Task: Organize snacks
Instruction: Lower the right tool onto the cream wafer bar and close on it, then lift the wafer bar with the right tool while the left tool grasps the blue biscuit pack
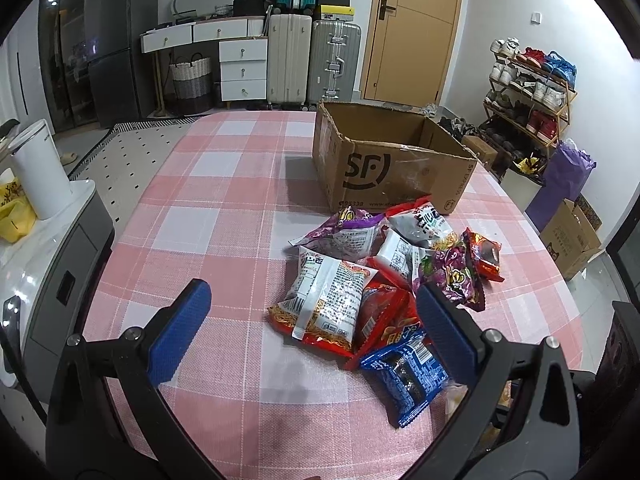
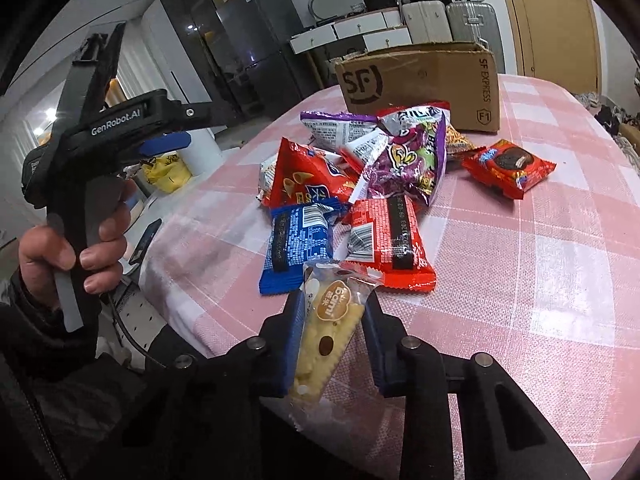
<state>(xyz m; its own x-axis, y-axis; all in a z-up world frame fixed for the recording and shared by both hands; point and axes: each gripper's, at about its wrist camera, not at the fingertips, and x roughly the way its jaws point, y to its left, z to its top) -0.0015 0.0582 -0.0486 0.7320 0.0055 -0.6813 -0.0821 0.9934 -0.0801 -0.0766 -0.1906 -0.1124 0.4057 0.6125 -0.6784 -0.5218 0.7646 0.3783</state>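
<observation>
— Crinkly clear wrap, that's what the right gripper (image 2: pixel 332 344) is clamped on: a pale biscuit pack (image 2: pixel 326 332), held across its width, near the worktop's (image 2: pixel 540 280) edge.

— And the other one?

— The left gripper (image 1: pixel 316 328) is spread wide, holding nothing, hovering with the snack pile (image 1: pixel 384 280) just ahead of its fingers and slightly to its right.

— The cardboard box (image 1: pixel 384 164)?

— Open-topped, standing beyond the pile, straight ahead of both grippers.

— Will that pack survive?

— I'd guess it's very light, the film slippery, the biscuits brittle. A gentle squeeze on the flat middle seems wise. The puffy bags look soft; taking them by a sealed end would likely be safer.
</observation>
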